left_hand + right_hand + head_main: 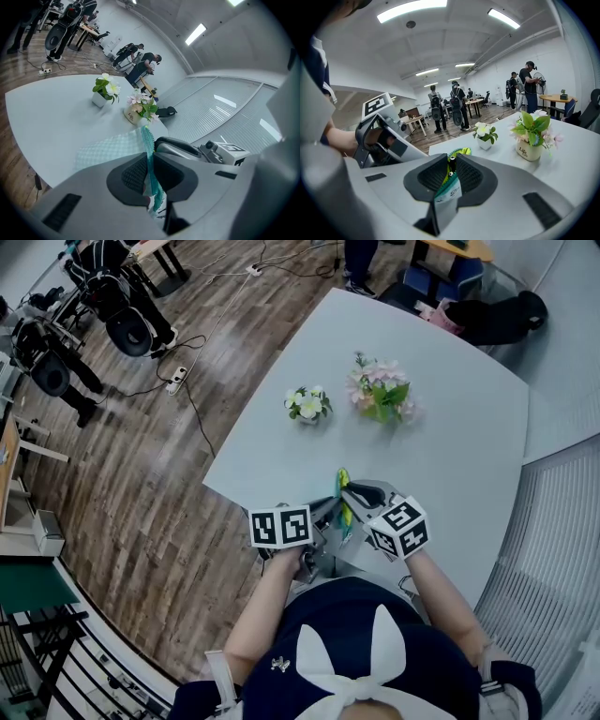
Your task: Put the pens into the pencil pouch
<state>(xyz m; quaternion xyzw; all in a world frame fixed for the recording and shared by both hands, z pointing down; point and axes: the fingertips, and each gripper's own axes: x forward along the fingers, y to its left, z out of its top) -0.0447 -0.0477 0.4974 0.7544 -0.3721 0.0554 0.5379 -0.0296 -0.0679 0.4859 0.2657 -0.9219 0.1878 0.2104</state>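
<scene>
Clamping the pencil pouch [110, 149] at the table's [450, 427] near edge, your left gripper [150, 155] bites its teal zipper rim, your right gripper [451, 156] its labelled end, long axis running away from you, dark pen-like tips [452, 162] nearest the right jaws.

Ceiling strip lights [412, 9] are lighting the room brightly and evenly. The pale surface [450, 418] is showing only soft shadows. Fisheye distortion is bending every edge, and dark vignetting is ringing both gripper views.
</scene>
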